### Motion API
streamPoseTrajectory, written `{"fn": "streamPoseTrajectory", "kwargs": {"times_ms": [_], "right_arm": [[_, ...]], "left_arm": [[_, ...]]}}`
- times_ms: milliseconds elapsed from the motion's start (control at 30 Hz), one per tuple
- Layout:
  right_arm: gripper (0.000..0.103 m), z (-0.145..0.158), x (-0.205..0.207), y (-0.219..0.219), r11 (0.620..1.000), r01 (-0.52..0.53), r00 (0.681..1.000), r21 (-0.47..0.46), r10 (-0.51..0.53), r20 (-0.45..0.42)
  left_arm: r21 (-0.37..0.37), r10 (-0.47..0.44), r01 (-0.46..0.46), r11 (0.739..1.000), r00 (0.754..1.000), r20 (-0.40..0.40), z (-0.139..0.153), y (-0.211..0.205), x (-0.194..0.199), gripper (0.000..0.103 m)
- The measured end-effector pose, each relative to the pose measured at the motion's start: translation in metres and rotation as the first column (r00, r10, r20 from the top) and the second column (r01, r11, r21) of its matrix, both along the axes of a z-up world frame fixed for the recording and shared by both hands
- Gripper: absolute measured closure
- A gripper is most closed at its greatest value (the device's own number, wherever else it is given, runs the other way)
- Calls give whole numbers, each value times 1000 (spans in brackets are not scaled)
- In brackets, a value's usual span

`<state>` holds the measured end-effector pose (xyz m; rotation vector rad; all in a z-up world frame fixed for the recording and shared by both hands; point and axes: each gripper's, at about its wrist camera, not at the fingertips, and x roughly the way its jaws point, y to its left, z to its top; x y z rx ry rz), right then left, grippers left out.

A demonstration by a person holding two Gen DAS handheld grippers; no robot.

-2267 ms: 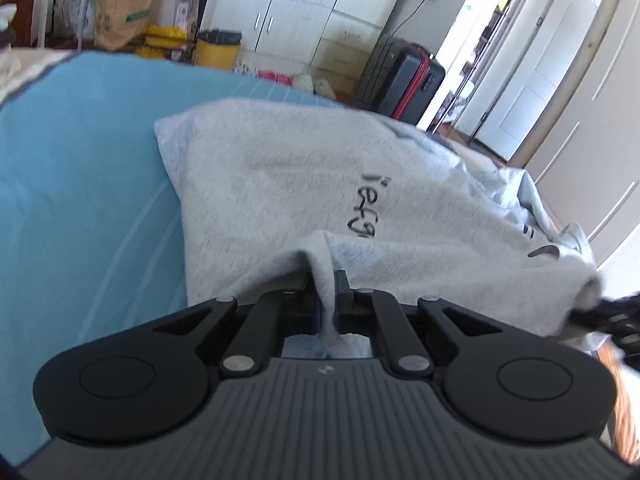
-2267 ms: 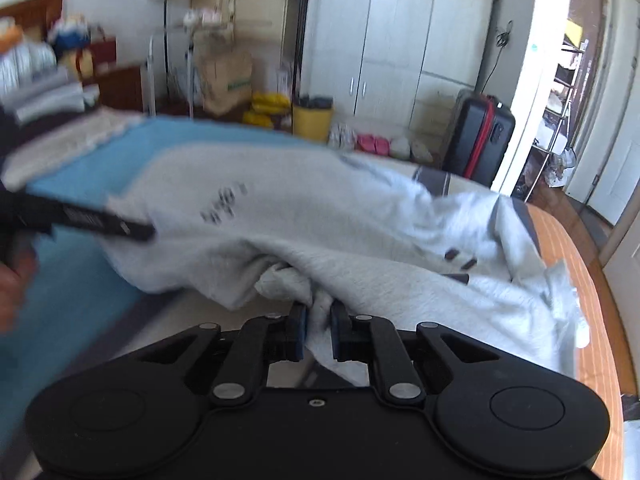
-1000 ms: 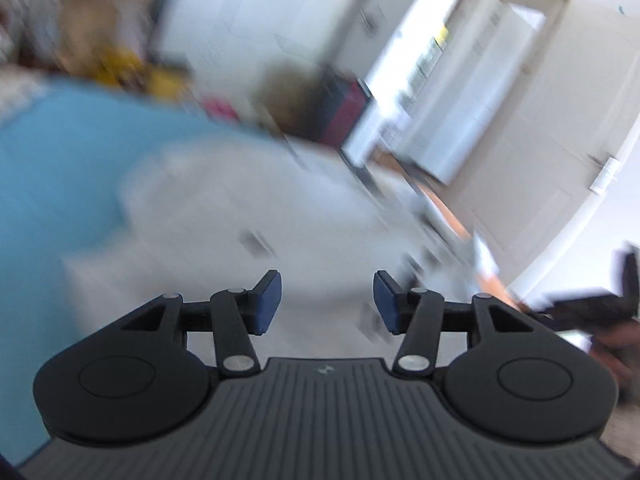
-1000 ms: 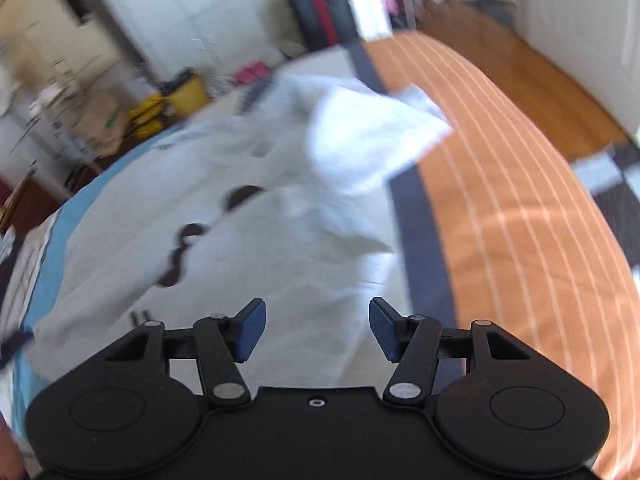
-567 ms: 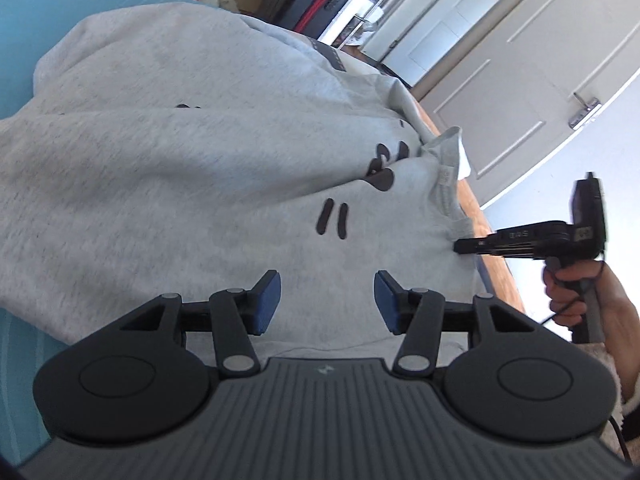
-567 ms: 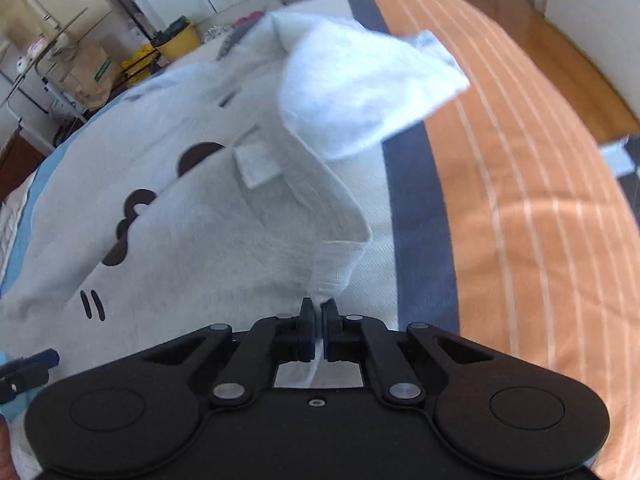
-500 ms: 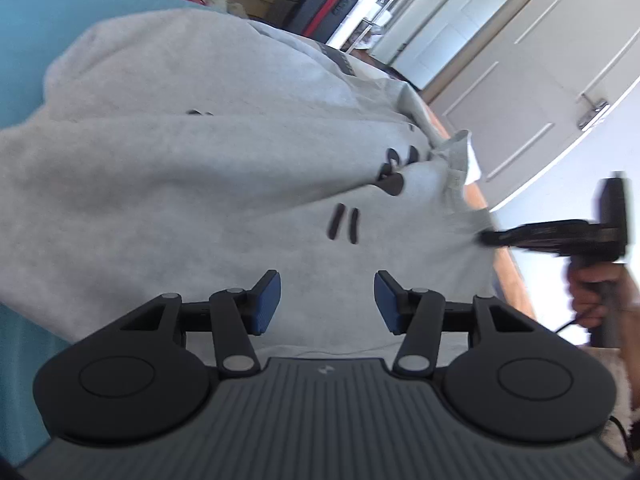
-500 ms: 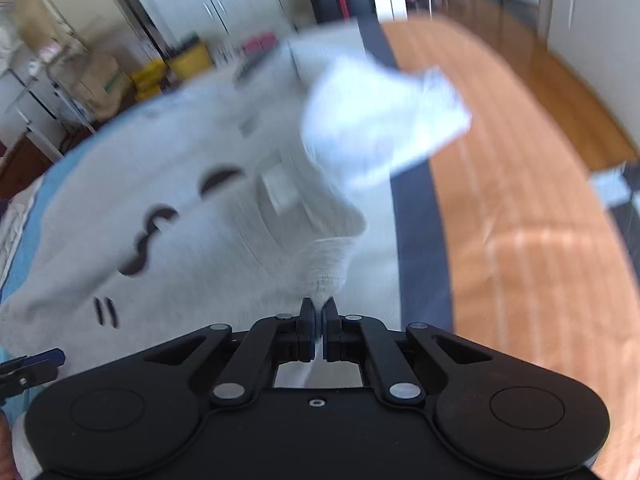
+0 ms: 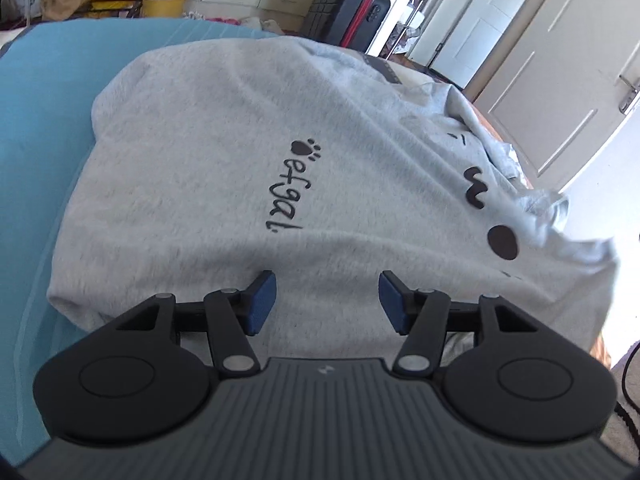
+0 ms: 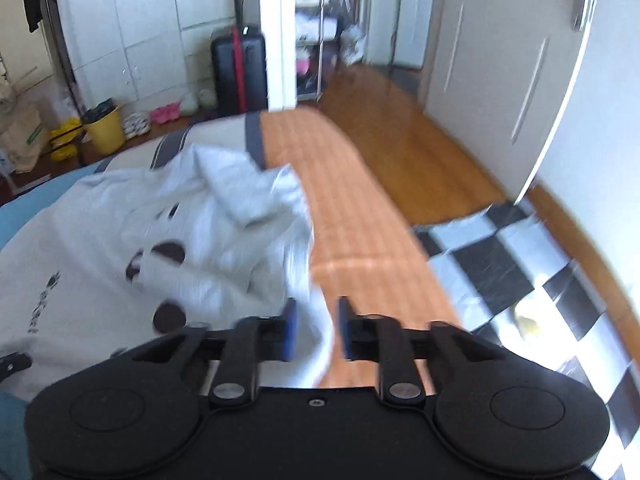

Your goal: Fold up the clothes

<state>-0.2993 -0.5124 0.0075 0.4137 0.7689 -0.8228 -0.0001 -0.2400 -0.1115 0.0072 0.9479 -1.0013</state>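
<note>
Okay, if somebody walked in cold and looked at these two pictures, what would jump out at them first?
The big grey sweatshirt spread over the blue bedcover dominates, with its dark handwritten lettering and paw print mid-chest. The left gripper hovers open over its near edge, while the right gripper has a strip of the fabric between its partly open fingers, beside the orange striped bedding. Behind stand a black suitcase and a yellow bucket.

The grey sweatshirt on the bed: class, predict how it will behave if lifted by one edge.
The grey sweatshirt probably sags, since it already lies rumpled near the right gripper. Its fleecy surface likely grips the blue sheet rather than sliding.
</note>
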Motion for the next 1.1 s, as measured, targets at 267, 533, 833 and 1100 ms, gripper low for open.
{"fn": "streamPoseTrajectory", "kwargs": {"times_ms": [267,533,833,1100], "right_arm": [[47,20,65,-94,990,-94,987,106,79,142],[47,-55,67,-157,955,-81,962,286,0,271],[46,-135,52,-215,854,-96,904,511,-140,405],[44,-161,81,-219,900,-123,962,419,5,272]], "left_arm": [[-25,13,-14,1000,999,-41,34,-30,15,47],[25,-89,93,995,989,-116,77,-161,35,47],[-23,-102,100,995,980,-172,66,-293,54,47],[10,-92,97,995,970,-224,8,-373,70,49]]}}
